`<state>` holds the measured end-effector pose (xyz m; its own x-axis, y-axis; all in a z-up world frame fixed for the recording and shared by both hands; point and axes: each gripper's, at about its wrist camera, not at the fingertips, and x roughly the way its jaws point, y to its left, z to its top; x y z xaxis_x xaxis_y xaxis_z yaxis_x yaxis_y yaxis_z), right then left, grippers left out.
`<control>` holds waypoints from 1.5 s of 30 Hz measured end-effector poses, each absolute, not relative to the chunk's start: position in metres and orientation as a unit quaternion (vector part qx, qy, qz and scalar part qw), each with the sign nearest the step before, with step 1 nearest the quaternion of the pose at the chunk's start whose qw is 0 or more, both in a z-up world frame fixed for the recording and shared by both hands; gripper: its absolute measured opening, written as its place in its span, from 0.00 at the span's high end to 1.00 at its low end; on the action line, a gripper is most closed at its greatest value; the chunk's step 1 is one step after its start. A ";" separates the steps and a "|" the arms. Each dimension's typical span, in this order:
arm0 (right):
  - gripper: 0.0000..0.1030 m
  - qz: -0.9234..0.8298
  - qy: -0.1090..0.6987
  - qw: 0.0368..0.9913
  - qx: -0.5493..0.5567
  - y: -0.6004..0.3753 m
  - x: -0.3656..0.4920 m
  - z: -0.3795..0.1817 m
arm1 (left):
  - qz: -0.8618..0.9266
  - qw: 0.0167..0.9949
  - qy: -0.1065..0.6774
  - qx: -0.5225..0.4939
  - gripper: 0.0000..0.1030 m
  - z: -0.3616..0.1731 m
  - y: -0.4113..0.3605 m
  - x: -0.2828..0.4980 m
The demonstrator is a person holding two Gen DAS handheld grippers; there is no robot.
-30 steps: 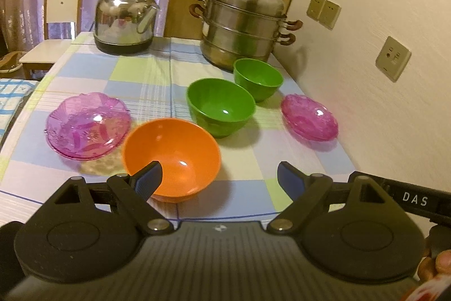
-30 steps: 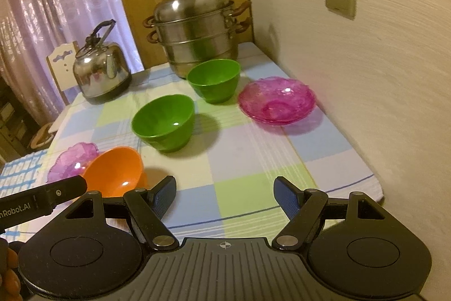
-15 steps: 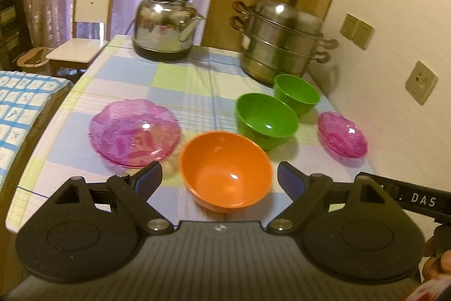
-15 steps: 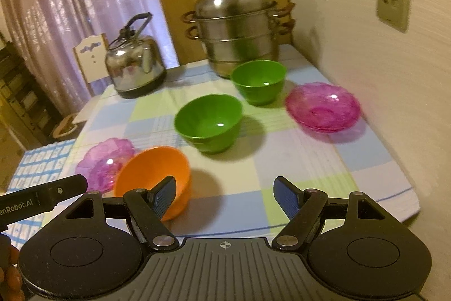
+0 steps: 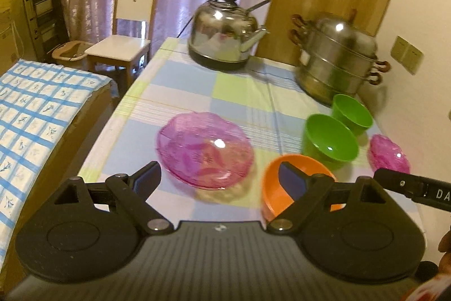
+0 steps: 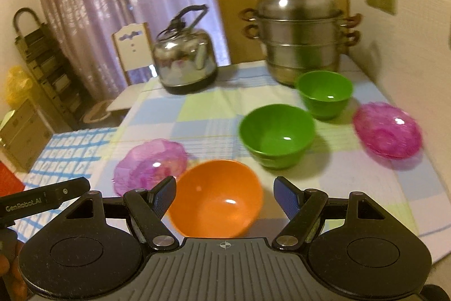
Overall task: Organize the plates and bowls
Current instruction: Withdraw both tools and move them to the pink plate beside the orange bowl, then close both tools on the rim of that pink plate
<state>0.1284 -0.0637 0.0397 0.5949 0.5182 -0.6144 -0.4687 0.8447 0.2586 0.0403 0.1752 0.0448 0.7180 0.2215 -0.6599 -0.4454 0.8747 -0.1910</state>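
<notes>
Two claws, both spread apart and holding nothing. Left claw (image 5: 218,174) hangs above the near bench edge, the big pink plate (image 5: 204,150) framed between its fingers, probably lined up for a pick. Right claw (image 6: 224,192) hovers just short of the orange bowl (image 6: 217,198), which sits between its fingers without touching them; looks like its first target.

Outward from the right claw: orange bowl at 12 o'clock, empty. Big pink plate at 10 o'clock, just beside the orange bowl, empty. Larger green bowl (image 6: 277,134) at 1 o'clock, empty, only a light glint inside. Smaller green bowl (image 6: 325,93) past it, near but apart from it, empty. Small pink plate (image 6: 387,130) at 2 o'clock near the wall, empty.

Nothing stacked yet: three bowls and two plates lie singly on the checked bench (image 6: 197,114). Judged step: approach, task at start. Bowls differ in width, so nesting smaller into larger seems sensible; likewise the small plate onto the big one.

Far end of the bench: kettle (image 6: 184,62) at 11 o'clock, lidded steamer pot (image 6: 300,34) at 1 o'clock, contents hidden. Chair (image 5: 131,27) beyond the bench. Motion blur softens edges.
</notes>
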 end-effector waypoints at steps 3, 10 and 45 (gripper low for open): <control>0.26 0.297 0.363 0.883 0.033 -0.041 0.139 0.035 | 0.190 0.906 0.335 -0.176 0.13 0.037 0.194 0.044; 0.26 0.326 0.373 0.869 0.008 0.010 0.169 0.021 | 0.199 0.892 0.359 -0.190 0.13 0.006 0.232 0.064; 0.65 0.352 0.482 0.793 -0.119 0.143 0.292 -0.101 | 0.189 0.867 0.401 -0.228 0.82 -0.096 0.311 0.140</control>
<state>0.2918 0.1427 -0.1015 0.2876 0.4442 -0.8485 -0.6735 0.7237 0.1505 0.1398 0.3114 -0.0962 0.6069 0.1439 -0.7816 -0.5102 0.8246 -0.2444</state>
